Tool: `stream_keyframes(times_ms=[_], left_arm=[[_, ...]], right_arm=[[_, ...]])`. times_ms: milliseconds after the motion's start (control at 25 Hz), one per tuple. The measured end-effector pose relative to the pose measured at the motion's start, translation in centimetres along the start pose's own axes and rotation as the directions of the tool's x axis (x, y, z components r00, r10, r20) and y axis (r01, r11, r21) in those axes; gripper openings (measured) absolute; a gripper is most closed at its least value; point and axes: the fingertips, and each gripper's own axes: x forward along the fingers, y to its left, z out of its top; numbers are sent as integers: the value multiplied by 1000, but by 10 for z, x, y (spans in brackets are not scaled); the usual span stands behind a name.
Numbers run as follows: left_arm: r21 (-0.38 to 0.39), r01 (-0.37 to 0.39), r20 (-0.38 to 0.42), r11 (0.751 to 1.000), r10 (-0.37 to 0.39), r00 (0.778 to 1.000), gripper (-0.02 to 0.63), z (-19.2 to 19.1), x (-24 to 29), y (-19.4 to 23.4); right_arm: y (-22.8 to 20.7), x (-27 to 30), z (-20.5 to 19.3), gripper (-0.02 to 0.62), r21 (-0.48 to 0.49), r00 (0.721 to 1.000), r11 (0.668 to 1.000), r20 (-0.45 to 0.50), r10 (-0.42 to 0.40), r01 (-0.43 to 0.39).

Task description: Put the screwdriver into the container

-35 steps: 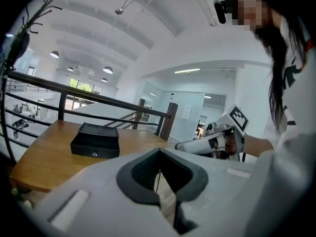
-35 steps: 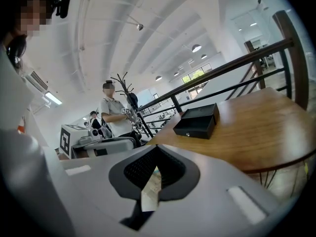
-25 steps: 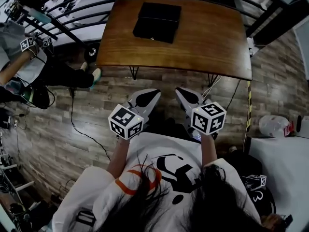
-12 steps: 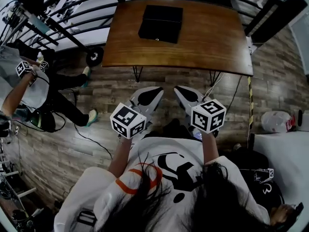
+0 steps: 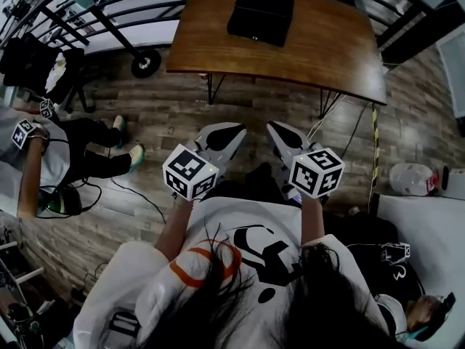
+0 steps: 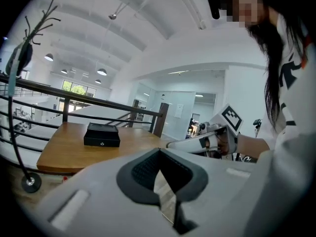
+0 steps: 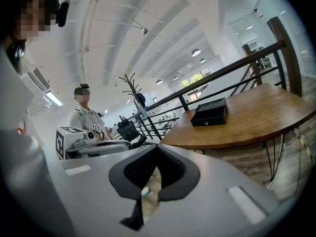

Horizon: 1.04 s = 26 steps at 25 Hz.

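Held close to the person's chest, the left claw (image 5: 232, 131) and the right claw (image 5: 276, 128) are each pressed together at the tips with nothing pinched, side by side above the wooden floor (image 5: 182, 122). Well ahead, the black container (image 5: 261, 17) sits closed on the tabletop (image 5: 327, 49).

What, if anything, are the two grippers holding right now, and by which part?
Nothing is held: the left gripper and the right gripper both have their jaws together with nothing between them.
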Motion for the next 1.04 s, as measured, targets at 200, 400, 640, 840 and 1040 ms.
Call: stream_keyframes(times_ms=[200, 400, 640, 840, 1040], left_arm=[[-15, 7, -15, 1000, -7, 1000, 1, -16, -31, -3], [-24, 31, -16, 999, -31, 999, 1, -17, -47, -16], [-14, 49, -7, 999, -49, 999, 1, -22, -53, -34], [-30, 39, -5, 999, -40, 999, 1, -19, -47, -12], [-49, -9, -1, 999, 9, 1000, 1, 7, -40, 36]], right_arm=[[27, 1, -19, 5, -3, 1000, 1000, 0, -14, 14], [45, -9, -26, 5, -2, 999, 999, -3, -34, 34], [50, -25, -38, 5, -4, 998, 998, -4, -55, 55], [43, -3, -31, 5, -14, 998, 998, -32, -54, 54], [34, 38, 2, 5, -24, 997, 999, -70, -26, 25]])
